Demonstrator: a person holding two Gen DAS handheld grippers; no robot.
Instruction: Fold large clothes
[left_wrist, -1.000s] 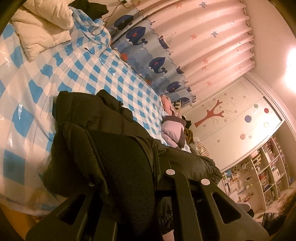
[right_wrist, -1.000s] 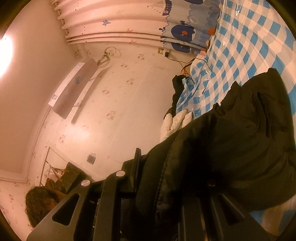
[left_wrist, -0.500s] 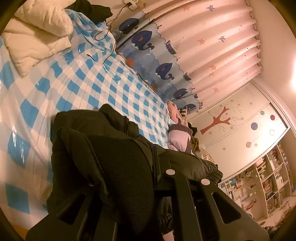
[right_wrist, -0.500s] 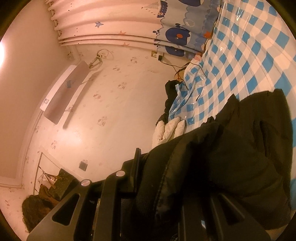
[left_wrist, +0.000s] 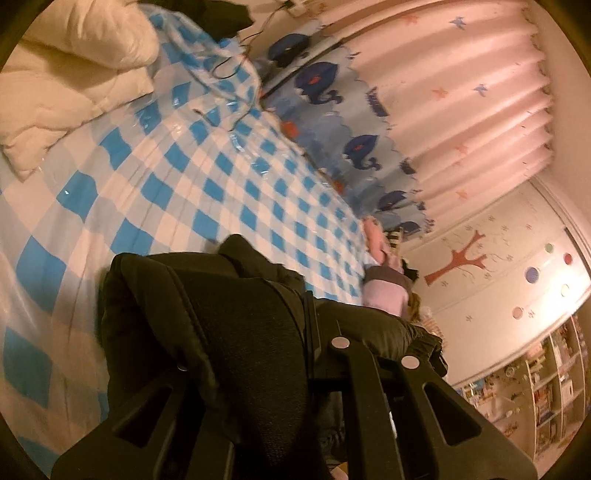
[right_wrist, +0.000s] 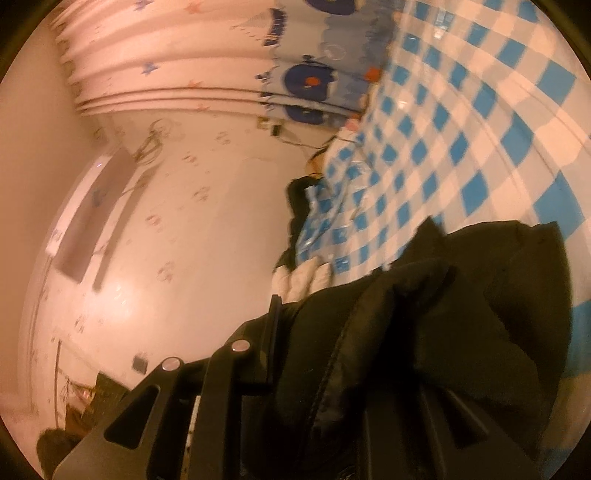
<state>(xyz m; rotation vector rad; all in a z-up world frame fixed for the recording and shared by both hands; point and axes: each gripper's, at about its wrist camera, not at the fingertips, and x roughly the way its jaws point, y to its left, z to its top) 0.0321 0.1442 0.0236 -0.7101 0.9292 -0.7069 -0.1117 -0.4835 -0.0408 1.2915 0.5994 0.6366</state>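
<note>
A large black padded jacket (left_wrist: 192, 295) hangs bunched over the blue-and-white checked bed cover (left_wrist: 184, 177). My left gripper (left_wrist: 255, 376) is shut on a thick fold of the jacket, which drapes over and hides its fingertips. In the right wrist view the same black jacket (right_wrist: 480, 314) fills the lower right. My right gripper (right_wrist: 351, 373) is shut on another edge of it, and the cloth covers the right finger. The jacket's far part lies above the checked cover (right_wrist: 461, 129).
A cream quilt (left_wrist: 66, 85) lies at the bed's head with dark clothing (left_wrist: 221, 14) behind it. Pink and grey clothes (left_wrist: 384, 288) sit at the bed's far side. A whale-print curtain (left_wrist: 351, 110), a wardrobe (left_wrist: 498, 266) and shelves (left_wrist: 535, 387) stand beyond. A wall (right_wrist: 184, 221) is at the right gripper's left.
Both grippers have carried the jacket further over the bed toward the curtain. More checked cover shows beyond it. Both grips stay shut.
</note>
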